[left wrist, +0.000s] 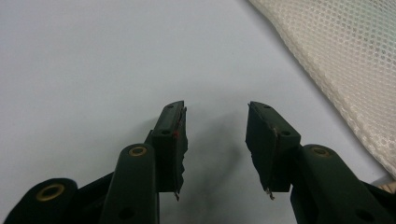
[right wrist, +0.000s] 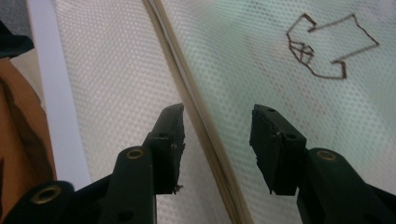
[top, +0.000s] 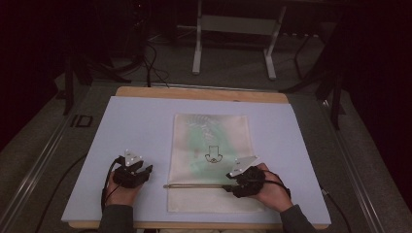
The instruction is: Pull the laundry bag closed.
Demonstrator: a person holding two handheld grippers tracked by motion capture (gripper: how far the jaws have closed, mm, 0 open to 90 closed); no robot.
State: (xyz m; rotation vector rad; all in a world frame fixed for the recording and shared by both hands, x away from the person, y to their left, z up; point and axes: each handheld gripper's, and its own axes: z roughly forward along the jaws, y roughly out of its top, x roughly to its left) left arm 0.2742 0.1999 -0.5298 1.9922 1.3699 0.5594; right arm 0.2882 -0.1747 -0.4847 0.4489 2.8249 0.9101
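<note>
Cream mesh bag (top: 210, 160) flat on lilac mat (top: 136, 126), right gripper (right wrist: 217, 135) astride its zip (right wrist: 196, 112).

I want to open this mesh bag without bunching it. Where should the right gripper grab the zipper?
Grip the zipper on its raised strip, coming straight down from above. It runs as a thin ridge across the flat mesh bag, and the right gripper is already open with one jaw on each side of it. I can't make out a pull tab.

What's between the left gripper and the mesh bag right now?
Nothing but bare light mat. In the high view the left gripper sits just left of the mesh bag; in its own view, its open jaws frame bare mat beside the bag's edge.
</note>
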